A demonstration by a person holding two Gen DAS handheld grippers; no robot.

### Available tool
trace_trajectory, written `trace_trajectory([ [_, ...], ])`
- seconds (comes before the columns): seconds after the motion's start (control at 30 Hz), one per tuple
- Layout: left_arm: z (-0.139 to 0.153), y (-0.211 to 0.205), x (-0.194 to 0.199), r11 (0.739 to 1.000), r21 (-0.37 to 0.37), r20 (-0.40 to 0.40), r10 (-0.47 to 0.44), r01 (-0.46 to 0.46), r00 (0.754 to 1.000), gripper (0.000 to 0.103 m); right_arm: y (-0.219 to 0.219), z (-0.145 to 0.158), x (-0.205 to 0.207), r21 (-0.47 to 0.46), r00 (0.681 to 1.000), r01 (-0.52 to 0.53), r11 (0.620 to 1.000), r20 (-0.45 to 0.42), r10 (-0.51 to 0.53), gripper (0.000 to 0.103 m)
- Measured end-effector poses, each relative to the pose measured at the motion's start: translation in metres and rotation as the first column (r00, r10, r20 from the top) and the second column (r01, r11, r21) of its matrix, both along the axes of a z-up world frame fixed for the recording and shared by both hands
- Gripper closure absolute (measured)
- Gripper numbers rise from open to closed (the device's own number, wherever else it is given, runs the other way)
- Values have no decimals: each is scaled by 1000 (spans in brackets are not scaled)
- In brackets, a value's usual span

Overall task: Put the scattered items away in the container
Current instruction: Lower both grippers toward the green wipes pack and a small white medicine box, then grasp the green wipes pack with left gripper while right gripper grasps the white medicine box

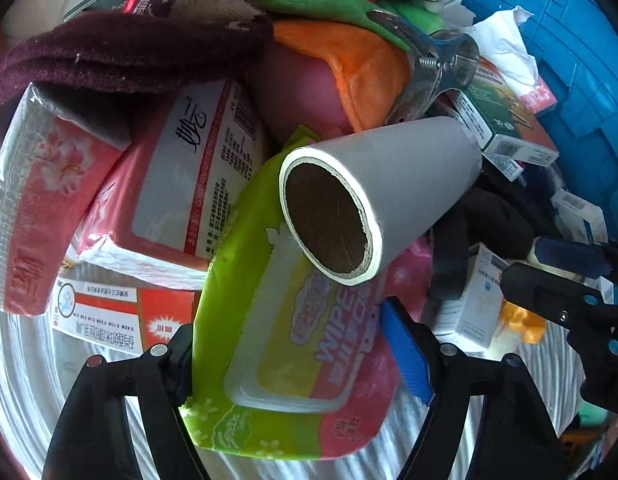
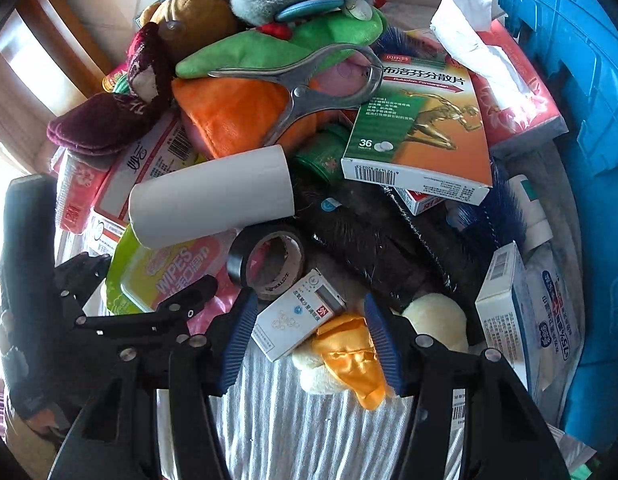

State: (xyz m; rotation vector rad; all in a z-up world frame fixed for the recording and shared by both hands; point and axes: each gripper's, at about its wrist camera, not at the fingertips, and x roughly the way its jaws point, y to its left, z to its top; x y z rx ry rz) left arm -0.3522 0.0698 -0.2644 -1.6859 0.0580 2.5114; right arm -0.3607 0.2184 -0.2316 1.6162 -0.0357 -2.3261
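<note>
A pile of scattered items lies on a striped cloth beside a blue plastic crate (image 2: 569,92). My left gripper (image 1: 293,348) is open, its fingers on either side of a green and pink wipes pack (image 1: 285,344), which also shows in the right wrist view (image 2: 165,268). A white paper roll (image 1: 373,192) rests on the pack. My right gripper (image 2: 309,340) is open around a small white box (image 2: 297,316) and the yellow part of a cream plush toy (image 2: 349,356). A black tape roll (image 2: 269,260) lies just beyond it.
Pink tissue packs (image 1: 45,208), a maroon slipper (image 2: 109,116), plush toys (image 2: 269,44), a metal clamp (image 2: 309,92), a green and orange medicine box (image 2: 425,120), a black brush (image 2: 389,240) and more white boxes (image 2: 505,304) crowd the pile. The crate also shows top right in the left wrist view (image 1: 569,40).
</note>
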Motion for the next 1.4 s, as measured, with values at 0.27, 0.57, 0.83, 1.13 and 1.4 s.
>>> trace_trajectory([
  [0.27,10,-24,41,999,-16,11,40,-40,999,34,-19,-8,-2,-18,998,-59,998,24,59,48],
  [0.57,13,-39,48,994,-64,26,89,-87,996,20,-34,-7,-12,22,995,-98,995,10,98,48],
  [0.83,19,-32,32,994,-32,4,102,-102,995,39,-36,-3,-13,28,992,-129,991,13,129,58],
  [1.13,35,-58,43,985,-39,-7,166,-166,986,48,-29,14,16,-81,986,-164,983,24,166,68],
  [1.4,43,-67,43,985,-17,31,175,-174,984,41,11,7,39,-9,999,-7,1000,37,7,68],
])
